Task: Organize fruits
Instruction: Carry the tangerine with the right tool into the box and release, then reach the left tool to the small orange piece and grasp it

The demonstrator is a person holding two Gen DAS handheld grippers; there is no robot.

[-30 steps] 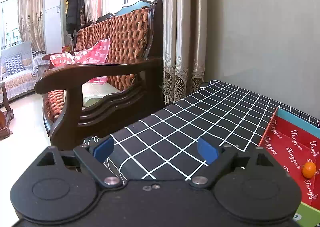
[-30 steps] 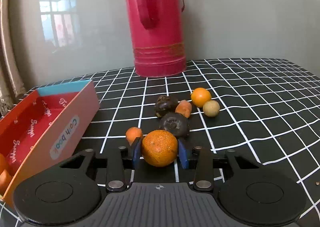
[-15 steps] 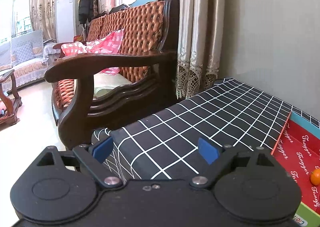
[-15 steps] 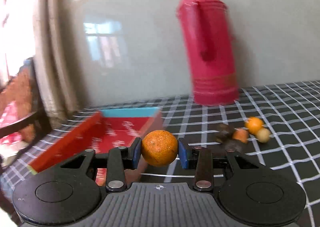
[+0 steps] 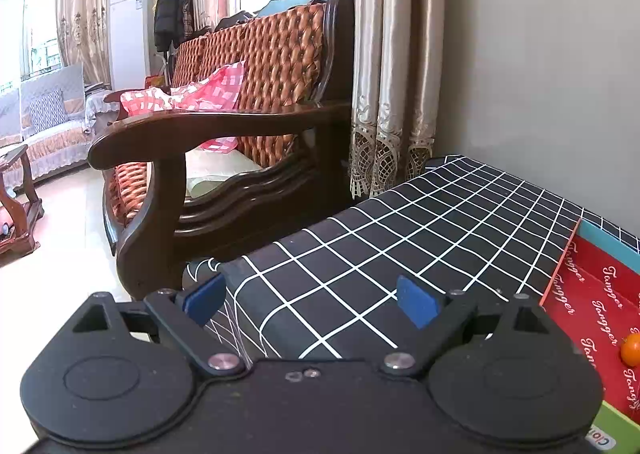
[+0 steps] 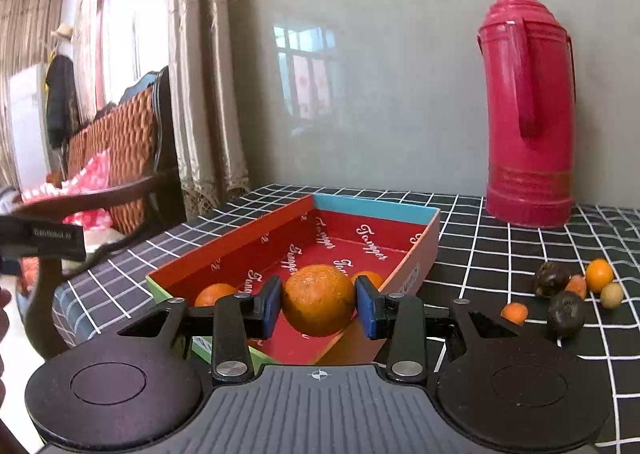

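Right tool [image 6: 319,305]: closed on a large orange [image 6: 318,300], its blue pads pressing the fruit's left and right sides; held above the near end of the box.
Left tool [image 5: 310,300]: open, nothing between its pads, over the near left corner of the table [image 5: 420,230].
Box [image 6: 276,223]: red inside with white lettering, open-topped, on the table's left part; two smaller oranges [image 6: 215,292] lie in it, partly hidden behind the right tool.
Loose fruit [image 6: 566,313]: two dark round fruits, small orange ones and a pale one, grouped on the table right of the box.
Flask [image 6: 526,105]: red, upright, far right by the wall.
Sofa [image 5: 224,125]: left of the table.
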